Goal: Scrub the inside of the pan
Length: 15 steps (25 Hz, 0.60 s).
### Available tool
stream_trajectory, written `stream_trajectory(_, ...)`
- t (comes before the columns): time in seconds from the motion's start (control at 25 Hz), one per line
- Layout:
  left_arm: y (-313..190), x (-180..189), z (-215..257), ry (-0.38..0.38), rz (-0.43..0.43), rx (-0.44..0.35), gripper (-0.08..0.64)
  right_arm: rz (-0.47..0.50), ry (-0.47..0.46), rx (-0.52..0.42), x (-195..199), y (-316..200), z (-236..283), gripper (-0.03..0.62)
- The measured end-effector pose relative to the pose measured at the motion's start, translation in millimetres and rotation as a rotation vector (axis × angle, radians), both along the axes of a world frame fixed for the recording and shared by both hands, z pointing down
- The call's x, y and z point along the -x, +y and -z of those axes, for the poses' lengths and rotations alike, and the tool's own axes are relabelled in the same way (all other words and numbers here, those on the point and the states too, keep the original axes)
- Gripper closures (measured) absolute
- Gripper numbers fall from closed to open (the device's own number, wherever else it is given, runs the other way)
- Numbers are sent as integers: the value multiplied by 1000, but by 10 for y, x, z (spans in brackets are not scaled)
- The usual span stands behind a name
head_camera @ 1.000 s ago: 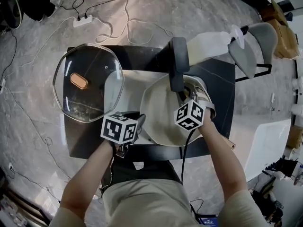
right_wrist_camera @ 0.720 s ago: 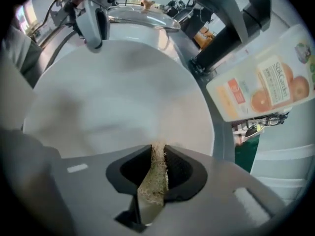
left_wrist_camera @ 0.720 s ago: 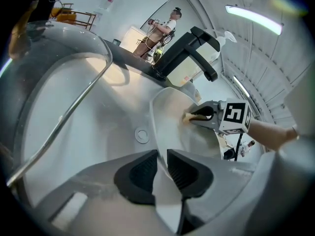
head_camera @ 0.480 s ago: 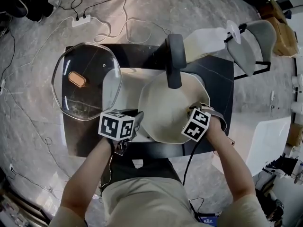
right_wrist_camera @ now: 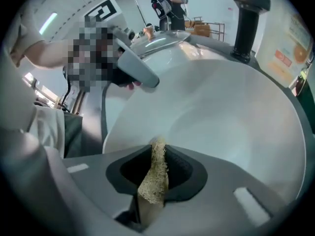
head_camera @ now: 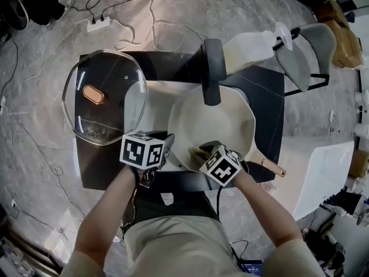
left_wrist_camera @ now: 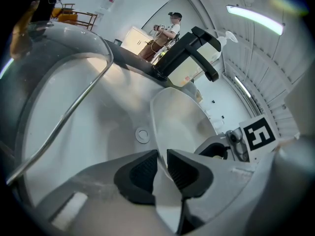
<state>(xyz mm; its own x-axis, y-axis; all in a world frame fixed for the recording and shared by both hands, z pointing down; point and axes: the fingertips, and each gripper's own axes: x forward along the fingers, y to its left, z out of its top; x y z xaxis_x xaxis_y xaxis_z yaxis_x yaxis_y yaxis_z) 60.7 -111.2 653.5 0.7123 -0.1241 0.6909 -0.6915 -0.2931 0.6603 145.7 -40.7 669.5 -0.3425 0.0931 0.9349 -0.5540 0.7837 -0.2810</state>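
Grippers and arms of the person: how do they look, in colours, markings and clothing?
Both the left gripper and the right gripper have grey jaws with black ribbed pads. Each carries a white cube with black square markers. A black cable runs from the right one. The person wears short beige sleeves.

In the head view, the left gripper (head_camera: 167, 146) and the right gripper (head_camera: 206, 150) have their jaws tucked under their own marker cubes, which also cover the near rim of the pan (head_camera: 222, 123). Only a corner of the scrub pad (head_camera: 199, 153) peeks out. In the right gripper view the pad's lower end is sunk between the jaws. In the left gripper view the glass lid (left_wrist_camera: 44, 73) is cut off at the left edge, and a distant person (left_wrist_camera: 165, 31) at upper centre is too small to make out.
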Motion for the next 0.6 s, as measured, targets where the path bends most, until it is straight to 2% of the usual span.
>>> stream_trajectory(0.08,11,4,6,-7,-2,-1,489,13,-24,-77,134,-129,-54,508)
stream_trajectory(0.2,18,-46,13,-19,-10,-15,489,125,-46,-254,244,-407,-107,506)
stream_trajectory(0.32,11,-25,9,-29,-12,-30,489,205,-21,-414,330,-774,-150,506)
stream_trajectory(0.44,10,3,1,-27,-1,-36,489,216,43,-521,276,-1128,-177,505)
stream_trajectory(0.6,3,-10,-3,-26,5,-45,489,194,120,-616,-19,-1427,-166,505)
